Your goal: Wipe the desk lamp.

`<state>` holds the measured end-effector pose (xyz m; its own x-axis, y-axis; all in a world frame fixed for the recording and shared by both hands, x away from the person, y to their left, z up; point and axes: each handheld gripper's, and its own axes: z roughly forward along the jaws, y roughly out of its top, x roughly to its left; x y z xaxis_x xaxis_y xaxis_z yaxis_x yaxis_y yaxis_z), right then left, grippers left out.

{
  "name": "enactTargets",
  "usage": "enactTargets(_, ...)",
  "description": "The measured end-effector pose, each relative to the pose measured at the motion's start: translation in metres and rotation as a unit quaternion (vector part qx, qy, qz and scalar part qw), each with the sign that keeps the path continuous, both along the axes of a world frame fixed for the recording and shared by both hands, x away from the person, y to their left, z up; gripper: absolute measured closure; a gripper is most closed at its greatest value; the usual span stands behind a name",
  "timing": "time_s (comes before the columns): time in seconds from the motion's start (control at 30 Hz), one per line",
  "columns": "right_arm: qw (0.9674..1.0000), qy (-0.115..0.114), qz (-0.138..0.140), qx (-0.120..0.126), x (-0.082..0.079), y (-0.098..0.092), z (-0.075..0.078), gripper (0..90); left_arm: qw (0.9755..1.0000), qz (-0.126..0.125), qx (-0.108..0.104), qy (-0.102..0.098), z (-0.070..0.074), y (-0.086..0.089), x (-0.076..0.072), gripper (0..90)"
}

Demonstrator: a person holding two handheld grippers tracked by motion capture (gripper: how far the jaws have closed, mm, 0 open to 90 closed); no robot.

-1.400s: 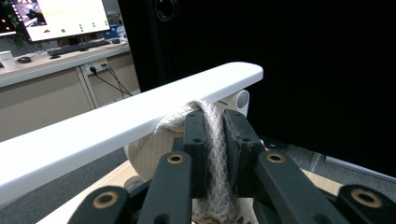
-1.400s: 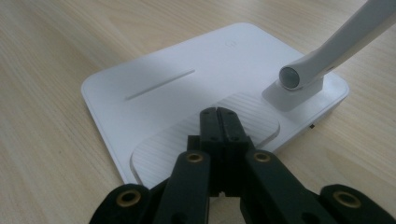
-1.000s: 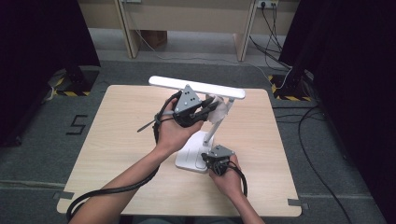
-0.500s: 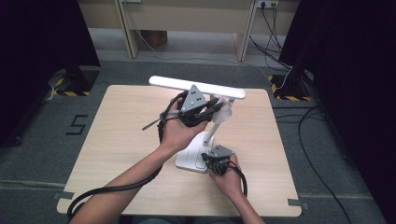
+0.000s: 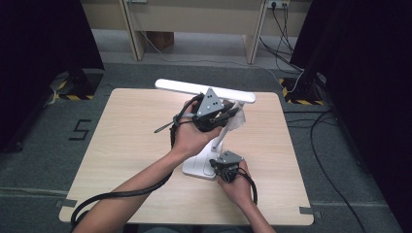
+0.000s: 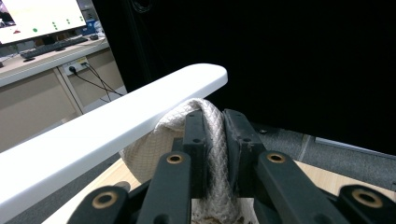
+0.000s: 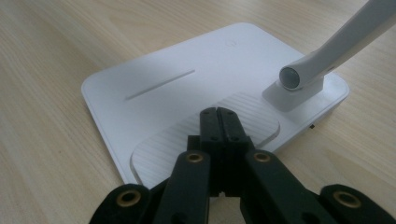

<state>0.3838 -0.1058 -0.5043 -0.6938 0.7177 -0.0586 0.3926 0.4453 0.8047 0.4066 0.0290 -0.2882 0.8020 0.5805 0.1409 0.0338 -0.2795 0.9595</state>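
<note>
White desk lamp (image 5: 204, 165) stands on wooden table (image 5: 121, 145), near its middle. Left gripper (image 5: 221, 115) raised beside lamp head (image 6: 107, 126), jaws clenched on white woven cloth (image 6: 210, 135). Right gripper (image 7: 223, 122) rests on lamp base (image 7: 177, 93), jaws pressed together, empty. Likely wiping of lamp underway; how much is done, cannot tell.

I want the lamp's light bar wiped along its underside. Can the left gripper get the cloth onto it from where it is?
Probably yes: the left gripper is shut on the cloth just under the light bar, with nothing between them.
</note>
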Motion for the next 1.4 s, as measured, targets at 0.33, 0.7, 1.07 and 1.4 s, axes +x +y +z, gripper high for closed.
enactTargets(0.33, 1.0000, -0.001, 0.000, 0.000, 0.000, 0.000, 0.000, 90.0, 0.9999, -0.011, 0.005, -0.004, -0.002, -0.004, -0.001, 79.5)
enactTargets(0.7, 1.0000, -0.002, 0.001, -0.001, 0.000, 0.000, 0.000, 90.0, 0.9995, -0.024, 0.018, 0.012, -0.011, -0.008, 0.006, 79.1)
enactTargets(1.07, 1.0000, -0.003, 0.001, -0.001, 0.000, 0.000, 0.000, 90.0, 0.9992, -0.026, 0.030, 0.011, -0.018, -0.007, 0.009, 78.8)
enactTargets(1.4, 1.0000, -0.004, 0.001, -0.002, 0.000, 0.000, 0.000, 90.0, 0.9983, -0.025, 0.051, 0.012, -0.028, -0.004, 0.011, 78.2)
